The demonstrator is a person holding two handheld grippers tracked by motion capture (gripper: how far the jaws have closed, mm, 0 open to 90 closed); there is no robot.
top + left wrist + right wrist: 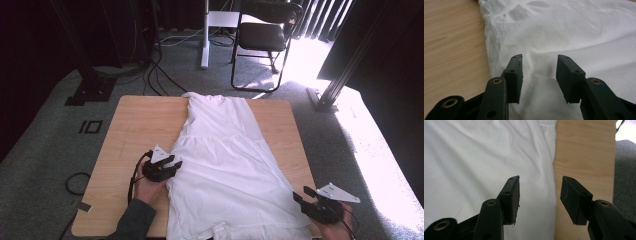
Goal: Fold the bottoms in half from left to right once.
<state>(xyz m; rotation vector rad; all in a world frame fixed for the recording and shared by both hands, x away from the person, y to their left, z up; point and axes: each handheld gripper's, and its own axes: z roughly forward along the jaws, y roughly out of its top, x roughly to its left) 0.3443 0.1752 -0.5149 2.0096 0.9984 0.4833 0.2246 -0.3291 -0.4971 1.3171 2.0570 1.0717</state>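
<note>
Both grippers spread, pinching nothing: left gripper and right gripper flank the white dress on the wooden table; black chair beyond.

Left hand-held gripper held low over the near-left part of the worktop, gripped from below by the left hand, dark sleeve entering from the bottom edge. Jaws pointing toward the right side, grey three-cornered plate on top, cable looping back toward the near-left corner. Jaws parted, nothing pinched between the pads, as seen in the left gripper view.

Right hand-held gripper poised at the near-right corner, carried by the right hand, jaws aimed leftward and parted, pads gripping nothing.
</note>
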